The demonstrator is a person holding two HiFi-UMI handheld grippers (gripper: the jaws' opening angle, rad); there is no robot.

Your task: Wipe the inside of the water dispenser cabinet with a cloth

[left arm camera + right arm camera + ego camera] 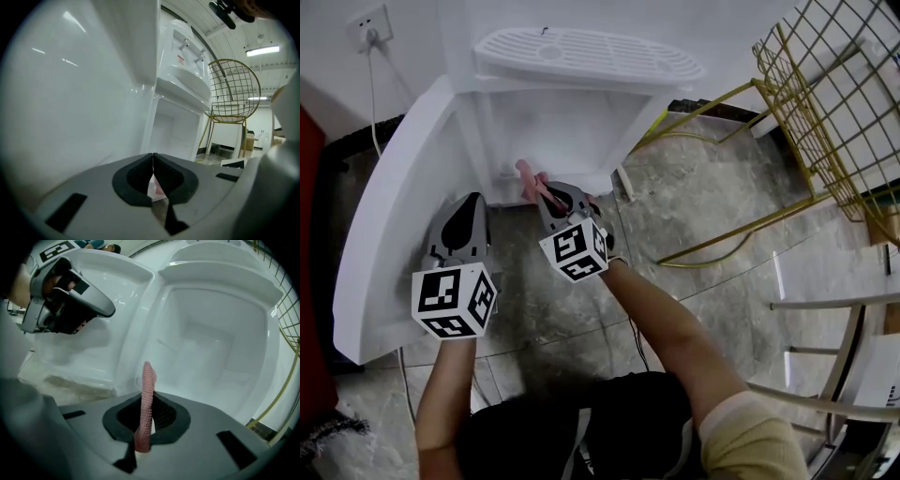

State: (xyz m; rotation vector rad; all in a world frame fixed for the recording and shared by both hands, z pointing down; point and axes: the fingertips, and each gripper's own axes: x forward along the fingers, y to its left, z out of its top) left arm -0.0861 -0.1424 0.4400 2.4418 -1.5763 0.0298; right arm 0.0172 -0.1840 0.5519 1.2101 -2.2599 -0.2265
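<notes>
The white water dispenser [581, 52] stands on the floor with its lower cabinet [553, 131] open and its door [403, 187] swung out to the left. My right gripper [546, 194] is at the cabinet's mouth, shut on a pink cloth [528, 173]. In the right gripper view the cloth [146, 390] stands upright between the jaws of the right gripper [146, 401], facing the empty white cabinet interior [211, 348]. My left gripper [467, 204] hovers beside the door's inner face, shut with nothing held. In its own view the left gripper [153, 155] has its jaws touching.
A gold wire chair [834, 112] stands right of the dispenser, its legs reaching toward the cabinet. A wall socket [370, 26] with a cord is at the back left. The floor is grey marble-patterned tile [703, 206]. White rails [834, 309] lie at the right edge.
</notes>
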